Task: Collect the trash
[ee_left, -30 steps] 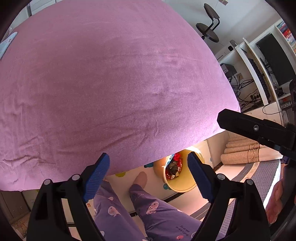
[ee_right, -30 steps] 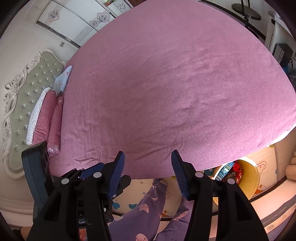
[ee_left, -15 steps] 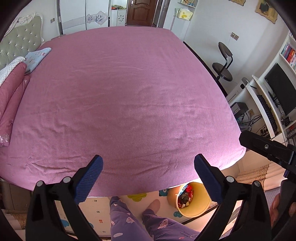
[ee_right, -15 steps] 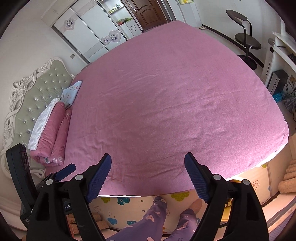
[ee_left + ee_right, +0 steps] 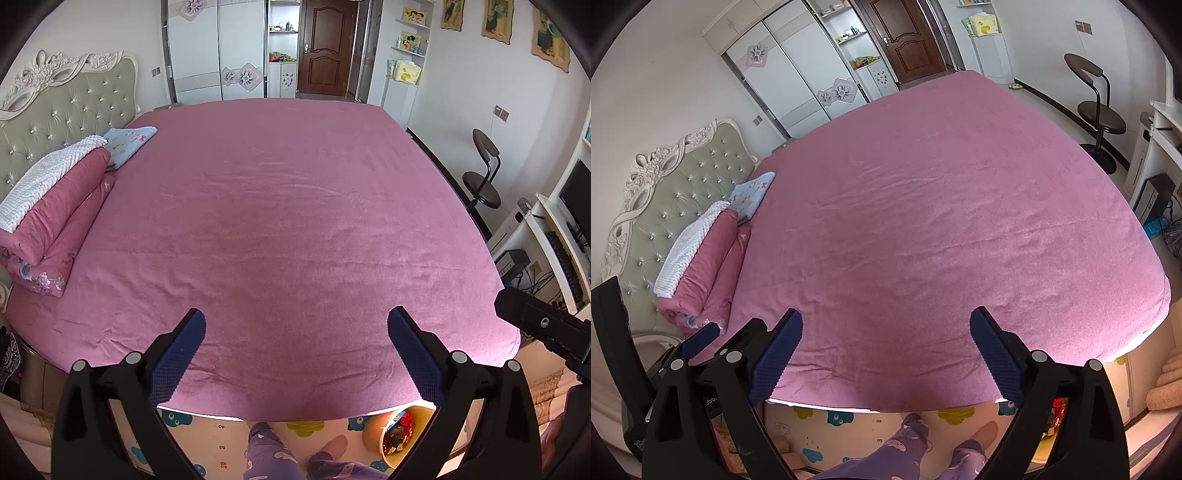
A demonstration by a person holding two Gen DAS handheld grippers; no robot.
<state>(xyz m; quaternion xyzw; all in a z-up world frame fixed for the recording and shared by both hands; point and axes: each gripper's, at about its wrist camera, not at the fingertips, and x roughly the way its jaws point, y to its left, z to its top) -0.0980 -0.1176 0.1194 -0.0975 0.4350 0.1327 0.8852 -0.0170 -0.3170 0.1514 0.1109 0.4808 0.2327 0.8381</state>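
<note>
A yellow bin (image 5: 397, 441) with red and dark wrappers inside stands on the floor at the bed's near right corner; only a sliver of it (image 5: 1057, 413) shows behind my right finger in the right wrist view. My left gripper (image 5: 295, 339) is open and empty, held high above the near edge of the pink bed (image 5: 288, 229). My right gripper (image 5: 886, 338) is open and empty over the same edge of the bed (image 5: 942, 206). No loose trash shows on the bed.
Folded pink and white bedding (image 5: 48, 218) and a blue pillow (image 5: 127, 142) lie by the headboard (image 5: 62, 122). A stool (image 5: 482, 184) and a computer desk (image 5: 554, 236) stand to the right. The person's legs (image 5: 273, 458) stand on a patterned play mat (image 5: 218, 439).
Both grippers have risen and tilted up from the bin toward the bed, so the whole room shows. Both have opened wider.
</note>
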